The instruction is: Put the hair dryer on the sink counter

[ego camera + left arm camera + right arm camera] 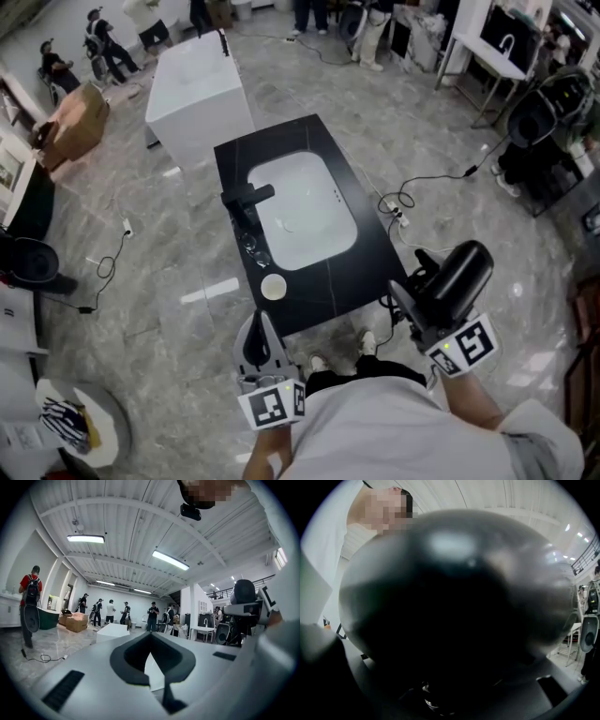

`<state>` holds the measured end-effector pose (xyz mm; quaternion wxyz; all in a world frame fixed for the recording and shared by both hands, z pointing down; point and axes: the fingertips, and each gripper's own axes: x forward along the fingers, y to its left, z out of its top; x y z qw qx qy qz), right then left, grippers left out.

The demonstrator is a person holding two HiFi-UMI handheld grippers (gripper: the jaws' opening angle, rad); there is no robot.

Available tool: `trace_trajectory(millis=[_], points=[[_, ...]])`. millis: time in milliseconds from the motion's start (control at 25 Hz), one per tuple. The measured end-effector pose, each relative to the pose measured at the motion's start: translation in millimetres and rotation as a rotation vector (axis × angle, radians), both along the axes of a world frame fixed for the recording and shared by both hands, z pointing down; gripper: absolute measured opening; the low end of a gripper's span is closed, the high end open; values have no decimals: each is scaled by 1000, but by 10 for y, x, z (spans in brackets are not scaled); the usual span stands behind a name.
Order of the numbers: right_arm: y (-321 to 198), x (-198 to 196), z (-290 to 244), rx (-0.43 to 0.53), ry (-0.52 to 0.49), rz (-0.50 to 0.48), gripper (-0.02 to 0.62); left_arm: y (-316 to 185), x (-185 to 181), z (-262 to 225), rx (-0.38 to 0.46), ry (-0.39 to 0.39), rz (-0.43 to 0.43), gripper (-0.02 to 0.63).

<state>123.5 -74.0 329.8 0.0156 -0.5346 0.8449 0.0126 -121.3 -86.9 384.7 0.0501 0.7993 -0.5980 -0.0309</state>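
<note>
Holding the hair dryer (461, 270) is my right gripper (424, 298). Its jaws are spread wide around the rounded black body, which fills nearly all of the right gripper view. The dryer hangs in the air just off the near right corner of the sink counter (352, 267), over the floor and not yet above the black top.

My first worry is the grip. That body looks smooth and bulbous, so I judge it could twist or slide out if I swing it across quickly.

My second worry is that I am blind on that side, with only the head view to place it by. If I set it down too far in, it may roll into the white basin (300, 211). If I set it too near the edge, it may tip off.

The faucet (246, 197) and a small pale round thing (273, 287) are on the counter's left side, so I would stay on the bare right strip. My left gripper (260, 330) has its jaws together and holds nothing, hovering near the counter's front edge and clear of the path.
</note>
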Motion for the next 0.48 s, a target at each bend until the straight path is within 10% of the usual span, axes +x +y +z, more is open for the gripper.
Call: trace_trajectory(millis=[480], points=[[-259, 297, -64, 17, -24, -67, 268, -65, 287, -127, 25, -23, -62, 2]])
